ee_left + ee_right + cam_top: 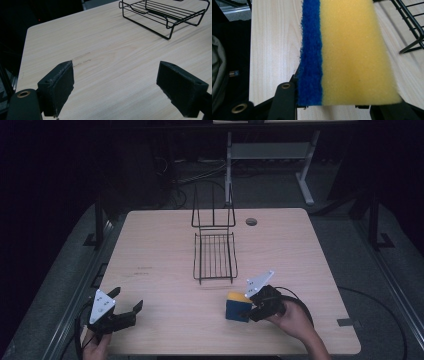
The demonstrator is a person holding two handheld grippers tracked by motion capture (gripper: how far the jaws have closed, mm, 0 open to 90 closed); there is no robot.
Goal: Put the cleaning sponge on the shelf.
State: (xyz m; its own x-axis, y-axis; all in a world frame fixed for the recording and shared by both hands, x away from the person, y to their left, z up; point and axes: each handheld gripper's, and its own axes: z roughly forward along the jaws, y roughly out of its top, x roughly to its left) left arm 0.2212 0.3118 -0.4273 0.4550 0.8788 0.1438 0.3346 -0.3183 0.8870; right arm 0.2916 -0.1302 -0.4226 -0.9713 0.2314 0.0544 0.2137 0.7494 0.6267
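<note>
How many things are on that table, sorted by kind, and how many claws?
Sponges (yellow with a blue scrubbing side): 1, the sponge, clamped in the right claw
Black wire racks: 1, the rack
Claws: 2, the other being the left claw, spread open
Total: 4

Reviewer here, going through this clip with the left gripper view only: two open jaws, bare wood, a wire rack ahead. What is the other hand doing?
Observer: The right tool is shut on a sponge near the table's front edge.
Operator: What kind of sponge?
Observer: Yellow foam with a blue scouring layer along one side, seen close in the right gripper view.
Operator: Is anything in the rack?
Observer: No, the wire rack sits empty at the table's centre, with an upright wire back at its far end.
Operator: Where is my left tool?
Observer: The left tool is open at the front left corner, holding nothing.
</note>
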